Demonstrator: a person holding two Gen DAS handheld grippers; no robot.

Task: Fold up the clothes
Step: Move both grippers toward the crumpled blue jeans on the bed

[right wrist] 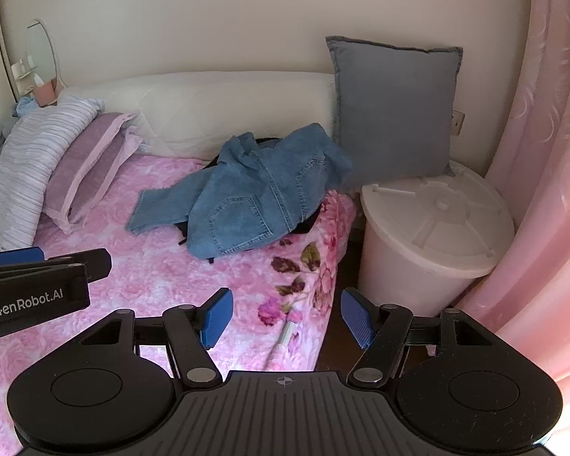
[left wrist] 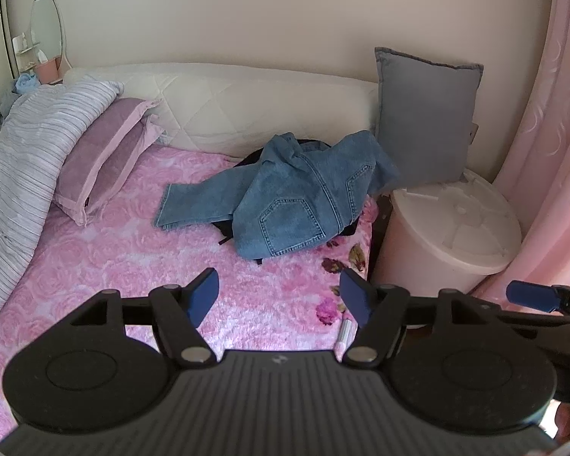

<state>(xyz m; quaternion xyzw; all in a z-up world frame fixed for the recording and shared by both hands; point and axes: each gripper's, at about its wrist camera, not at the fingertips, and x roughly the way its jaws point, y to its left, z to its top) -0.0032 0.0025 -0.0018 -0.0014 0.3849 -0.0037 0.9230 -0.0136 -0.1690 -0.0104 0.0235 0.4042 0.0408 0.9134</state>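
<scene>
- The left tool (left wrist: 279,296) sits closest in its own view, its blue pads spread wide apart with nothing between them, hovering above the near part of the bed.
- The right tool (right wrist: 285,317) is likewise spread wide and empty, poised over the bed's near right corner; its blue pad tip also shows at the right edge of the left view.
- In the right view the left tool's black body, marked "GenRobot.AI", pokes in from the left edge.
- A thin white stick-like object (right wrist: 283,338) lies on the bed's edge just ahead of the right tool; what it is cannot be told.
- The bed (left wrist: 125,266) is covered by a pink rose-patterned blanket, with darker flowers printed near its right edge.
- A pair of blue jeans (left wrist: 285,197) lies crumpled on the far right part of the bed, well ahead of both tools, back pockets facing up and one leg stretched out to the left.
- Something black (right wrist: 304,224) peeks out from under the jeans.
- A purple pillow (left wrist: 98,159) leans against a striped grey quilt (left wrist: 22,159) on the left side.
- A white padded headboard (left wrist: 239,106) runs along the wall behind.
- A grey cushion (left wrist: 425,117) stands upright against the wall, resting on a white lidded bin (left wrist: 448,235) beside the bed.
- A pink curtain (left wrist: 551,133) hangs on the right.
</scene>
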